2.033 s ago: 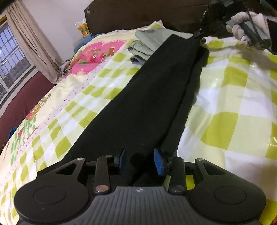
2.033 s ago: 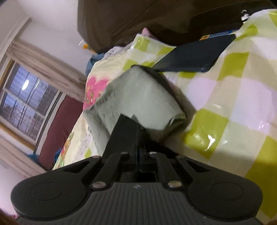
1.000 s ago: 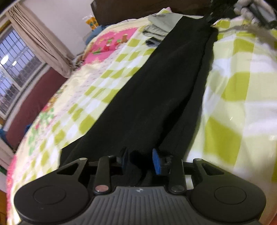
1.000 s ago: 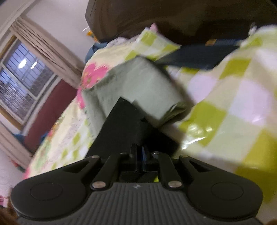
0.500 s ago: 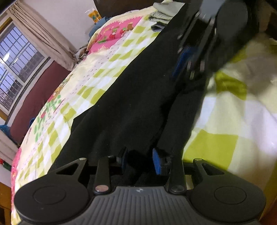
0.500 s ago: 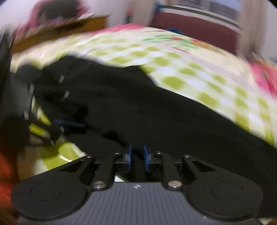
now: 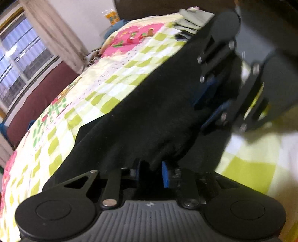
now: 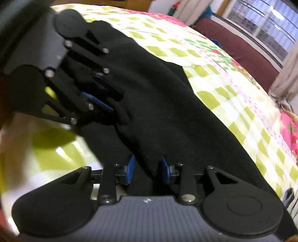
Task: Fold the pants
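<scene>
Black pants (image 7: 149,104) lie folded over on a checked bedsheet (image 7: 111,78); they also fill the right wrist view (image 8: 167,104). My left gripper (image 7: 151,172) is open around a bunched ridge of the black cloth at one end. My right gripper (image 8: 147,170) faces it from the other side, open, with black cloth between its blue pads. Each gripper shows in the other's view, the right one (image 7: 210,104) and the left one (image 8: 101,93), close together over the pants.
Folded grey-green clothes (image 7: 193,16) lie at the head of the bed by a dark headboard (image 7: 149,7). A window with curtains (image 7: 37,42) and a maroon wall (image 8: 242,48) run along the far side of the bed.
My right gripper carried its end of the pants across to the left gripper's end, doubling the pants over, then opened its jaws. My left gripper has stayed at its end.
</scene>
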Action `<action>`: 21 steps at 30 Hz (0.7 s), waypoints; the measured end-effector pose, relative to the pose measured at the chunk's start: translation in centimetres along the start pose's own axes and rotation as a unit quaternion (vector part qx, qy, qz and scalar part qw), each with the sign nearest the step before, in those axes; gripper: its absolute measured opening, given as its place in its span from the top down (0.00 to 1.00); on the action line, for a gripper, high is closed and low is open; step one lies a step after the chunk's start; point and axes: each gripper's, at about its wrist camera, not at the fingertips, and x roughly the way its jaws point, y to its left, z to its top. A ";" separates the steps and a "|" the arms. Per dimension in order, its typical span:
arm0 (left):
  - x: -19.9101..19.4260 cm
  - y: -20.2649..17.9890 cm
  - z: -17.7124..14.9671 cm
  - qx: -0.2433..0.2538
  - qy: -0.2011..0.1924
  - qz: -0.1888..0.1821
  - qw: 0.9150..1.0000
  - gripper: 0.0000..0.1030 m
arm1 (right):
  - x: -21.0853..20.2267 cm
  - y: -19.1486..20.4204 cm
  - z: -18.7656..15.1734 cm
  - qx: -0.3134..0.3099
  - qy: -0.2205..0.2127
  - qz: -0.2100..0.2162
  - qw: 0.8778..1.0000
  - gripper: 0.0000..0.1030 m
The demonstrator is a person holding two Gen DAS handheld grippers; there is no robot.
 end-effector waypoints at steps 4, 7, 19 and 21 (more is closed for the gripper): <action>-0.1 1.2 0.5 -0.043 0.000 -0.006 0.999 0.67 | 0.6 1.0 0.6 -0.028 -0.006 -0.017 0.999 0.68; -0.1 1.8 0.8 -0.058 -0.004 -0.009 0.998 0.67 | 0.8 0.9 0.5 -0.016 -0.013 -0.040 0.999 0.73; -0.3 -1.0 0.2 0.031 -0.011 0.013 0.999 0.69 | -3.7 -1.4 1.4 0.082 -0.041 -0.005 0.996 0.95; -1.4 -0.5 0.4 0.025 -0.019 0.011 0.999 0.73 | -4.4 -1.2 1.4 0.085 -0.042 0.003 0.995 0.95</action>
